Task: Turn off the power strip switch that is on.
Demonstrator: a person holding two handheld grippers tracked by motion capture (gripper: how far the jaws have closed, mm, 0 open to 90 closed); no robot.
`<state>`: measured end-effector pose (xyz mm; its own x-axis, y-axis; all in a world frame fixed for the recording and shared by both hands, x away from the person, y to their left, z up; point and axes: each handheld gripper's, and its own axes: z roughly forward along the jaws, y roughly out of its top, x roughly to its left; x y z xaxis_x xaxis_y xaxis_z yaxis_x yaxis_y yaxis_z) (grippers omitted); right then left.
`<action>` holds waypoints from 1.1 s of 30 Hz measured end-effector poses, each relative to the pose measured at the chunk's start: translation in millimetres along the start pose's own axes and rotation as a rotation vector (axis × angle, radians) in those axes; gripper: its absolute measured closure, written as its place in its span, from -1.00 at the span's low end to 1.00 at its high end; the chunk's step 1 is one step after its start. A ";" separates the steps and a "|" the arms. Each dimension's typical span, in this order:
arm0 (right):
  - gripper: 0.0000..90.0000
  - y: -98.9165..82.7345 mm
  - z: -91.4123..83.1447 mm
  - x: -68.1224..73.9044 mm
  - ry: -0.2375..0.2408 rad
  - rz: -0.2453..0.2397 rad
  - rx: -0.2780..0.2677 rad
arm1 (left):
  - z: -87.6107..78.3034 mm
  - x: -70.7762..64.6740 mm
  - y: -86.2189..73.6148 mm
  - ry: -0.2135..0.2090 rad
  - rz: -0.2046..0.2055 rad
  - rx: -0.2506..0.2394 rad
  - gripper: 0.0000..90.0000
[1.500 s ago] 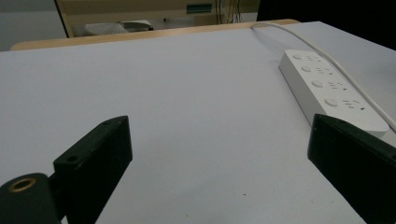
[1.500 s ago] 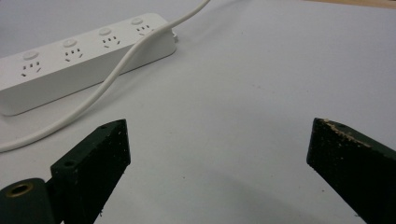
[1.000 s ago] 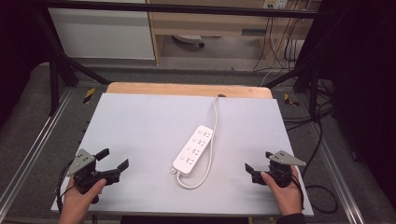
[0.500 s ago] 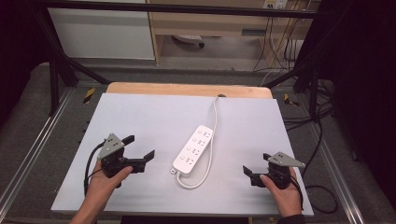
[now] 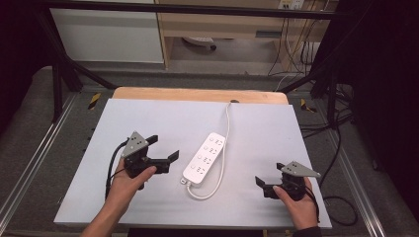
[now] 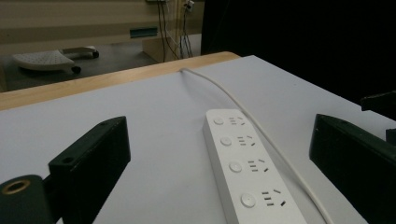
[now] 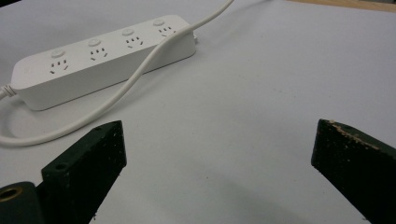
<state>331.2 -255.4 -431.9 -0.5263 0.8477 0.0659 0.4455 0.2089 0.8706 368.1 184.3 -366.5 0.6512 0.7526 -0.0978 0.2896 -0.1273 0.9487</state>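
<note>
1. The white power strip (image 5: 203, 159) lies flat near the middle of the bench (image 5: 148, 113), and its long axis runs diagonally, from the near end beside the person up and away toward the far right.
2. Its white cable (image 5: 227, 129) leaves the near end, loops back on the bench, runs along the strip's right flank and goes on to the far wooden edge (image 5: 197, 95).
3. The left tongs (image 5: 162, 152) are the nearer pair: they sit just beside the strip's left flank, apart from it, and point across at it. In the left gripper view the strip (image 6: 247, 172) lies straight ahead between the two black jaws, its four sockets and buttons facing up.
4. The right tongs (image 5: 269, 180) rest lower and well apart from the strip, on its cable side. In the right gripper view the strip (image 7: 102, 58) is ahead and to the left, with the cable (image 7: 135, 81) draped in front of it.
5. Both pairs stand spread wide, with nothing between the jaws. The left jaws have just been opening.
6. The left hand (image 5: 126, 180) holds its tongs roughly level, jaws turned right toward the strip; the right hand (image 5: 296, 202) holds its pair level too, jaws turned left.
7. My judgement: the left pair looks set to reach the strip first, coming at its long side.
</note>
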 end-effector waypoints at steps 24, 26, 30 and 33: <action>-0.91 -1.3 1.2 -3.6 -0.005 0.007 0.010 | 55.1 -3.9 11.2 0.023 -0.003 0.070 -0.83; -0.91 -1.5 1.4 -3.6 -0.006 0.010 0.013 | 58.0 -5.4 11.3 0.008 -0.006 0.074 -0.83; -0.91 -1.7 1.5 -3.9 -0.007 0.006 0.017 | 61.4 -5.6 12.4 0.002 0.002 0.083 -0.83; -0.91 -1.8 2.1 -3.9 -0.008 0.008 0.018 | 66.3 -5.9 11.8 0.002 0.007 0.090 -0.82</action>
<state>334.0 -258.1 -434.8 -0.5169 0.8533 0.0690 0.4630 0.2109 0.8609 414.2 135.6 -374.7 0.6522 0.7527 -0.0905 0.3469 -0.1901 0.9184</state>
